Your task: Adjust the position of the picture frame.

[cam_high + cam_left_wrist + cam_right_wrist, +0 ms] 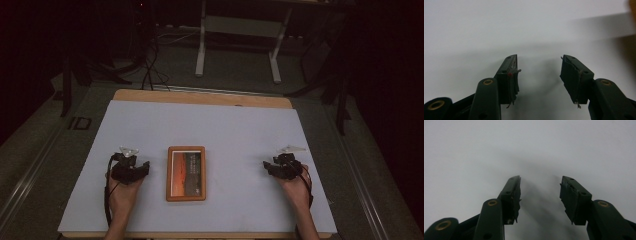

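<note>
White mat (pixel 200 125) covers a wooden table (pixel 200 96), whose bare wood shows along the far edge at 12 o'clock. At the mat's centre, a little toward the near side, lies a flat picture frame (pixel 186 173) with an orange-brown wooden border, long side running 12 to 6 o'clock; the picture inside is dark with a reddish band, details too small to read. Left gripper (pixel 131 169) rests at 9 o'clock of the frame, near it but apart, held in the person's left hand (pixel 121 192), which enters from 6 o'clock. Right gripper (pixel 283 166) sits at 3 o'clock of the frame, well apart from it, in the right hand (pixel 296 189). Both grippers point toward 12 o'clock, each with a pale three-cornered plate on top and a dark cable trailing back along the forearm. Left gripper view: the left gripper's (pixel 539 71) jaws stand spread, nothing between them, bare white mat beyond; worn pads (pixel 512 80) with frayed edges; a sliver of orange at the 2 o'clock corner, blurred. Right gripper view: the right gripper's (pixel 540 191) jaws likewise spread, gap empty, plain mat ahead with soft shadows of the jaws on it. Neither gripper touches the frame. Beyond the table, a dim floor with white desk legs (pixel 200 45) and loose cables (pixel 150 65).
</note>
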`<state>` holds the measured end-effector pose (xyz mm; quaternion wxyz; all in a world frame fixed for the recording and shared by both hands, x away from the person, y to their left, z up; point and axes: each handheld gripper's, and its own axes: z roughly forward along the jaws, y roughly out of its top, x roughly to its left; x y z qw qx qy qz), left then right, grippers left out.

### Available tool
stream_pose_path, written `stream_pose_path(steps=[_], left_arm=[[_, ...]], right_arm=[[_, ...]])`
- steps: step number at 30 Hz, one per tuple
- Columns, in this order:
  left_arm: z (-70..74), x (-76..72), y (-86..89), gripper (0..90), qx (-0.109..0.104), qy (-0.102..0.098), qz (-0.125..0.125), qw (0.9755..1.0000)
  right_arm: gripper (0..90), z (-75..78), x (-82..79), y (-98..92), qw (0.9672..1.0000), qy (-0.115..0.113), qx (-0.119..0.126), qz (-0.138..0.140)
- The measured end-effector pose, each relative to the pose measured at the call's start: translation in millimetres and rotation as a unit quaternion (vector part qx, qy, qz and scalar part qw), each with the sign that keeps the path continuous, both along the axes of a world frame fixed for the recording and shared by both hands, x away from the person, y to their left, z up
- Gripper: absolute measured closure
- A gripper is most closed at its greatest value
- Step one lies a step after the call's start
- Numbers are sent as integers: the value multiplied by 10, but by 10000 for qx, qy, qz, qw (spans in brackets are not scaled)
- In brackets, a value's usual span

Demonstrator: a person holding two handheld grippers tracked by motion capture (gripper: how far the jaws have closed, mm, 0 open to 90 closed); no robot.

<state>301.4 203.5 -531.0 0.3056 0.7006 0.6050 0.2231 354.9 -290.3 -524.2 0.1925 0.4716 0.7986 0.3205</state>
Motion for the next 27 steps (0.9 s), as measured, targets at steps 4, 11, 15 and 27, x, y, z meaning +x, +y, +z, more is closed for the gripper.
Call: stream_pose_path(steps=[4,11,15,27], left_arm=[[45,-40,-12,516,-217,-110,-261,9994],[117,-137,-55,549,-355,-265,-713,9965],[147,-179,-93,580,-299,-300,-1001,9941],[164,-202,-180,554,-429,-327,-1435,9882]], right_arm=[[483,14,-17,40,9999,-1,20,106],[567,72,-59,151,9993,-92,155,319],[690,151,-97,241,9982,-131,181,556],[882,317,-65,645,9884,-162,471,1438]])
